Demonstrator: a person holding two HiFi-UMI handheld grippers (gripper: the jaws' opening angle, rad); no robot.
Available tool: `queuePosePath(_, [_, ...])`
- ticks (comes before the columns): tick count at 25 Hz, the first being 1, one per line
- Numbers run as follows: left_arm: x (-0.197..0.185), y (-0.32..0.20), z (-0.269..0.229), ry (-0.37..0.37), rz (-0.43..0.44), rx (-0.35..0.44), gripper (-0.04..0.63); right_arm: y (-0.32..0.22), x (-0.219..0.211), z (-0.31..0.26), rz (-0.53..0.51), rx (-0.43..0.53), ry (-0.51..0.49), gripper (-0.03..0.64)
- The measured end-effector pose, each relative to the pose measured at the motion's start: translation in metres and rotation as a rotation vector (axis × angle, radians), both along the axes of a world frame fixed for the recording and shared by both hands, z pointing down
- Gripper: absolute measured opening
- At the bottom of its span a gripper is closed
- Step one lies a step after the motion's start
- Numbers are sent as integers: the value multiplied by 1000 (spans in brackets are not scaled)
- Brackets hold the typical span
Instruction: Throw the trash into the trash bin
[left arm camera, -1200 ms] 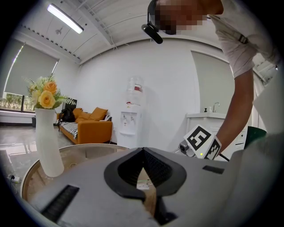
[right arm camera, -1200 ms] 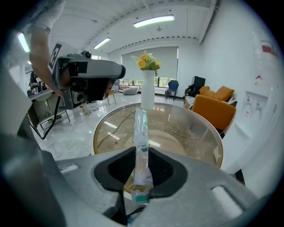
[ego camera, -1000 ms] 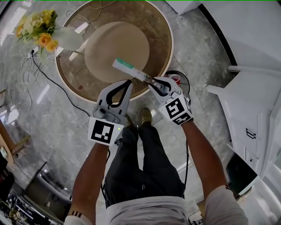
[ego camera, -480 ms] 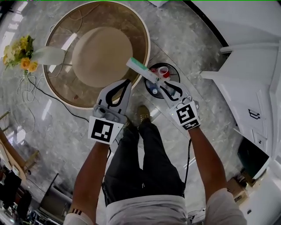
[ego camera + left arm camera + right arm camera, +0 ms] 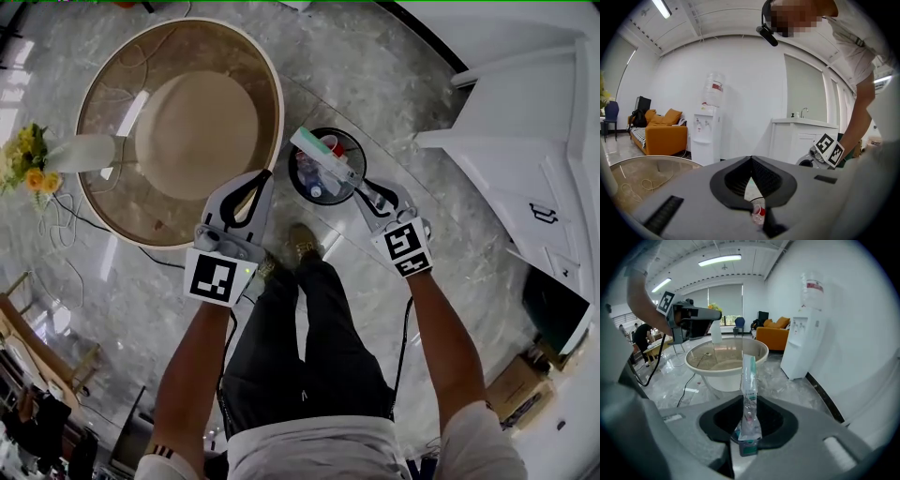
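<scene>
Plastic packet pinched in right tool, over bin in head view alone; left tool seemingly closed.

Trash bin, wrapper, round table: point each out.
Trash bin (image 5: 292,180), head view, left rim.
Wrapper (image 5: 321,156), head view, its middle.
Round table (image 5: 187,56), head view, bare glass top.
</scene>
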State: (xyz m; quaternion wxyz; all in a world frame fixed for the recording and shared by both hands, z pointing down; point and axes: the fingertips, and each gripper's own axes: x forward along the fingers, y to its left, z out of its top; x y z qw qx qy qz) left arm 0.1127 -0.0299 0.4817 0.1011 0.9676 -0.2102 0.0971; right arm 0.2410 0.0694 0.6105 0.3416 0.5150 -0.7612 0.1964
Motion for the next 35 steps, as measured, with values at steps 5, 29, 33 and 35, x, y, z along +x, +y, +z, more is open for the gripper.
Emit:
queuePosePath(5, [11,1,3,-3,17,0,0,16,17,23,42,-65,30,91])
queuePosePath(29, [-4,-1,28,-44,-26,-39,0,3,9,71,21,-165,17,110])
queuePosePath(33, [-3,0,24,-42,-24,-37,0,-10,0,52,12,-85,-24,102])
queuePosePath(35, [-5,0,19,-40,-28,-38,0,-19,-5,36,22,-39,-52,90])
